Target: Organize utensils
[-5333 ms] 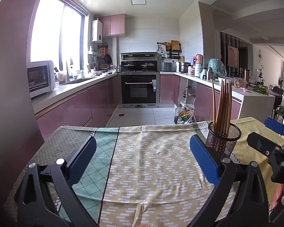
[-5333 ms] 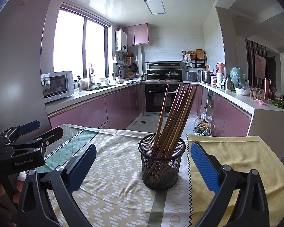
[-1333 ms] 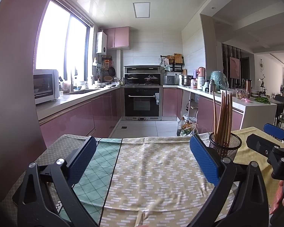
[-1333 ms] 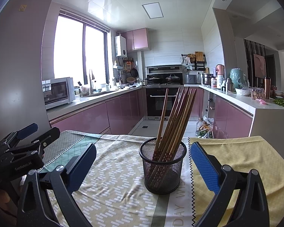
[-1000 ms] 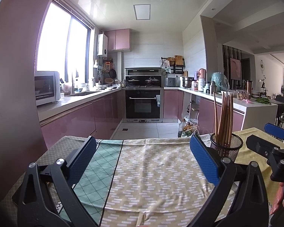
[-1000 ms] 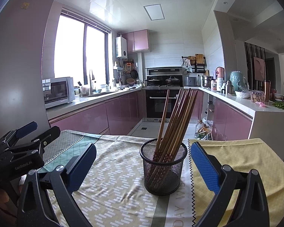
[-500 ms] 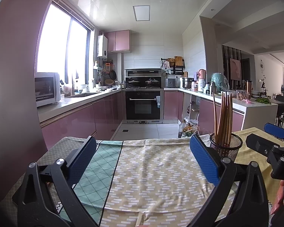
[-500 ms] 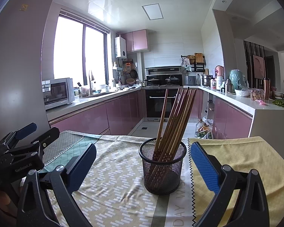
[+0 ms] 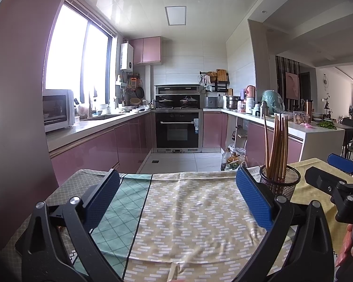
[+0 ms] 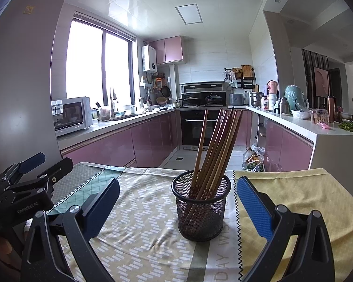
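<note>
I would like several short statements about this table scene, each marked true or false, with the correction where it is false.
1. The chopsticks stand inside the black mesh holder. True.
2. The right gripper is shut on the mesh holder. False: its jaws are wide open, with the holder between and beyond them, untouched.
3. The left gripper is open and holds nothing. True.
4. The mesh holder lies tipped over on the cloth. False: it stands upright on the tablecloth.
5. Loose chopsticks lie on the tablecloth in front of the left gripper. False: only bare cloth shows there.
</note>
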The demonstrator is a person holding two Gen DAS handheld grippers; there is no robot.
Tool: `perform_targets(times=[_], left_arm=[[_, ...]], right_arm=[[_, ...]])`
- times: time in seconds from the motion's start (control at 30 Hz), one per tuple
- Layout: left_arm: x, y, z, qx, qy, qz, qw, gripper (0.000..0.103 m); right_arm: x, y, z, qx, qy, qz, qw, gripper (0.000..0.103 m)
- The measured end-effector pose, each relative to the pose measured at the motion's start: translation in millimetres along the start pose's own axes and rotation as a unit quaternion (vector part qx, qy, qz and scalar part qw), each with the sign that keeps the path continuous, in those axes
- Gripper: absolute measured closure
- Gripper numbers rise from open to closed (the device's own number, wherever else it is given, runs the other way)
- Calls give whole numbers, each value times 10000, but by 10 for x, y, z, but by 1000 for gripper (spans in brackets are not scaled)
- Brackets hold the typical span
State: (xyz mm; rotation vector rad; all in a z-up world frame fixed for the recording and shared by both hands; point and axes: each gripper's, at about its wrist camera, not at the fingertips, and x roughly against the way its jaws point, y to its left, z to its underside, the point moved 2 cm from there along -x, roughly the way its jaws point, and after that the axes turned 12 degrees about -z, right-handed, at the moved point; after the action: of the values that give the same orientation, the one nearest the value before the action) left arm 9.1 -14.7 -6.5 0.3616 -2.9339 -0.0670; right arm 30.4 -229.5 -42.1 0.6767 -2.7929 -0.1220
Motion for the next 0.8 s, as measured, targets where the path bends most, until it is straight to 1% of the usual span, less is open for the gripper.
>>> perform_targets(times=[0.8], left_arm=[[0, 23, 19, 11, 9, -17, 10000, 6]], right_arm=[[8, 1, 16, -20, -26, -2, 10000, 7]])
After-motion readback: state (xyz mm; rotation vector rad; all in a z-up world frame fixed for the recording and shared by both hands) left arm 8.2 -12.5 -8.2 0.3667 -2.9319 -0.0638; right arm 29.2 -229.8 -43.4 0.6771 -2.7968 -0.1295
